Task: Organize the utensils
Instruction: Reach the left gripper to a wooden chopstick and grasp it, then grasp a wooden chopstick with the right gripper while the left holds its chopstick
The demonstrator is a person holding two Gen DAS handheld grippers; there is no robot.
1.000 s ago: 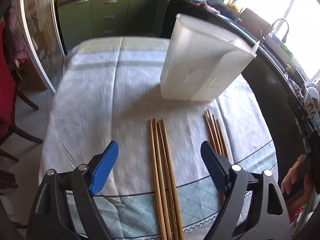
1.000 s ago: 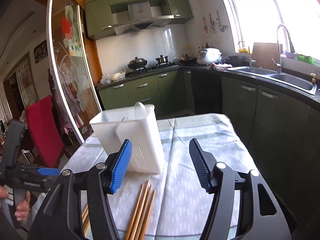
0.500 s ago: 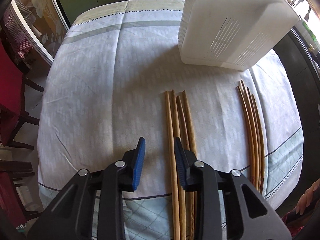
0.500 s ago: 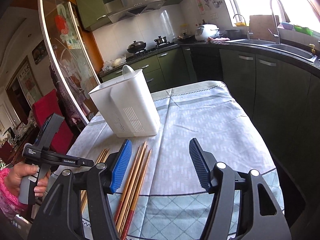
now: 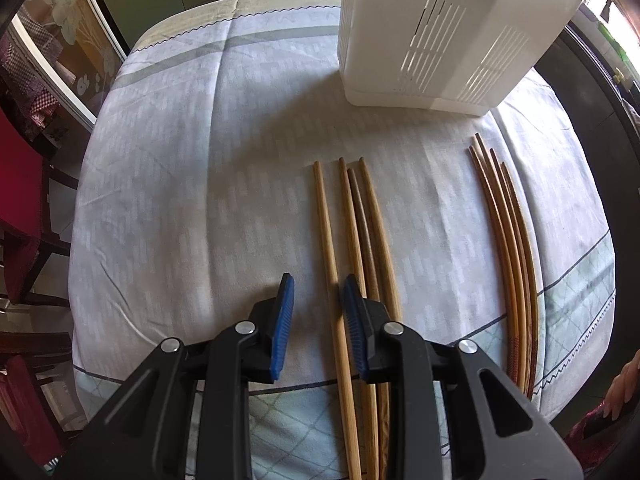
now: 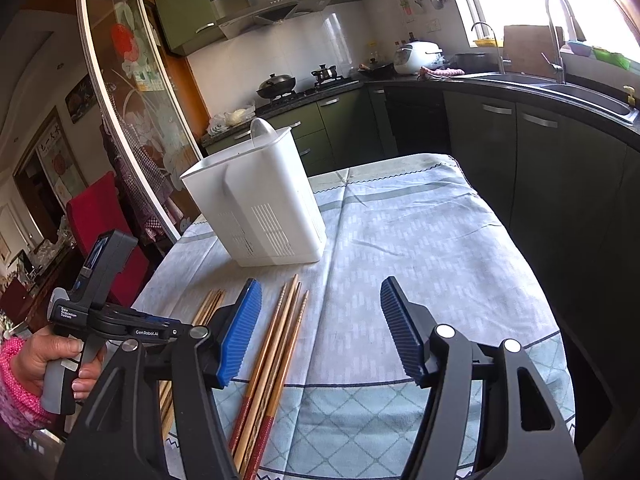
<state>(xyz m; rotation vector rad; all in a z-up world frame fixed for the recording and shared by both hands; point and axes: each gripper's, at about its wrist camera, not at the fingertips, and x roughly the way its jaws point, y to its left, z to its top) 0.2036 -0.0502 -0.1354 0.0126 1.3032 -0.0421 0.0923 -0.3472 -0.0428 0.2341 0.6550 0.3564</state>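
Left gripper (image 5: 316, 312), pointing steeply down at the tablecloth (image 5: 192, 184), has narrowed jaws straddling one light chopstick (image 5: 326, 236), pads not visibly pressing. Three more light chopsticks (image 5: 370, 232) lie at 3 o'clock; four dark chopsticks (image 5: 508, 240) farther right; one white caddy (image 5: 436, 40) at 1 o'clock. Right gripper (image 6: 320, 324) gapes empty.

Right gripper (image 6: 320, 332) held wide over the clothed desk (image 6: 420, 248), nothing between the blue fingers (image 6: 240, 336). Reddish-ended chopsticks (image 6: 276, 344) just below. White utensil holder (image 6: 264, 200) upright beyond. Left gripper (image 6: 100, 316) in a hand (image 6: 52, 360), paler chopsticks (image 6: 208, 308) beside it.
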